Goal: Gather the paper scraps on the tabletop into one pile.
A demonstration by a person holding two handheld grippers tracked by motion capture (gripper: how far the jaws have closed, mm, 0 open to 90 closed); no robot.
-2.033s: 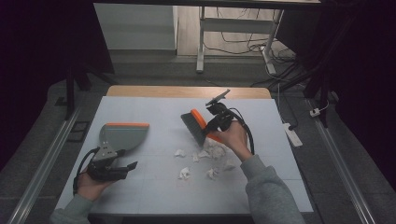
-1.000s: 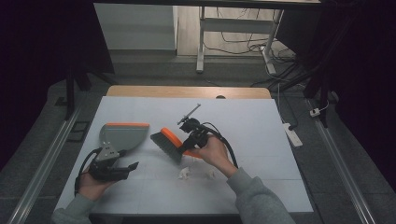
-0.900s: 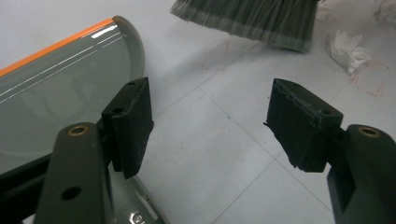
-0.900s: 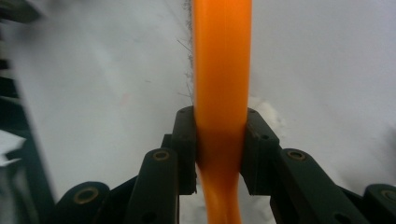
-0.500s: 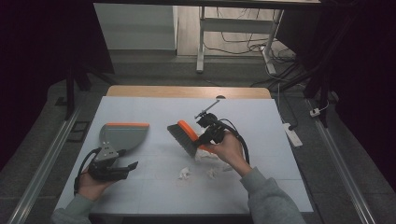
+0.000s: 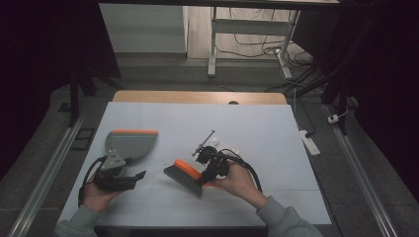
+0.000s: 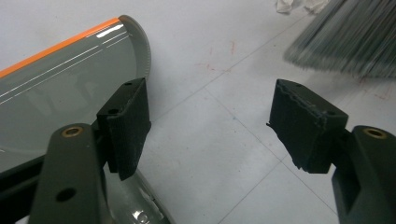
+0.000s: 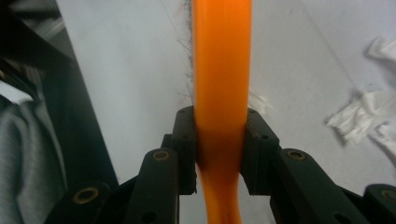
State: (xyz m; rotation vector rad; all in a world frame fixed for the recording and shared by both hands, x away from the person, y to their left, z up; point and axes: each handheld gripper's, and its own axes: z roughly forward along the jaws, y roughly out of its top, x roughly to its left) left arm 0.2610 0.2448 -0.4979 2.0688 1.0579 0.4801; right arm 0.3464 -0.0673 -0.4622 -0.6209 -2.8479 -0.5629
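A hand brush [image 6: 184, 174] with an orange back and grey bristles rests bristles-down on the white table. My right gripper [image 6: 207, 173] is shut on its orange handle [image 8: 222, 70], both pads pressing it. A grey dustpan [image 6: 129, 143] with an orange lip lies at the left. My left gripper [image 6: 132, 170] stands at the pan's near end, and its jaws have just been opening with only bare table between them; one jaw hangs over the dustpan [image 7: 65, 93]. Bristles [image 7: 350, 37] show ahead of it. White paper scraps [image 8: 359, 116] lie beside the brush.
The white table top [image 6: 276, 128] has a wooden strip along its far edge. A few paper scraps [image 6: 232, 147] lie just behind my right hand. Beyond the table stand a metal frame and cables on the floor; a power strip [image 6: 310, 142] lies at the right.
My right gripper has swept the brush toward the near edge and a little left, closer to the dustpan. The scraps seen in front of the brush are now hidden. My left hand stayed put.
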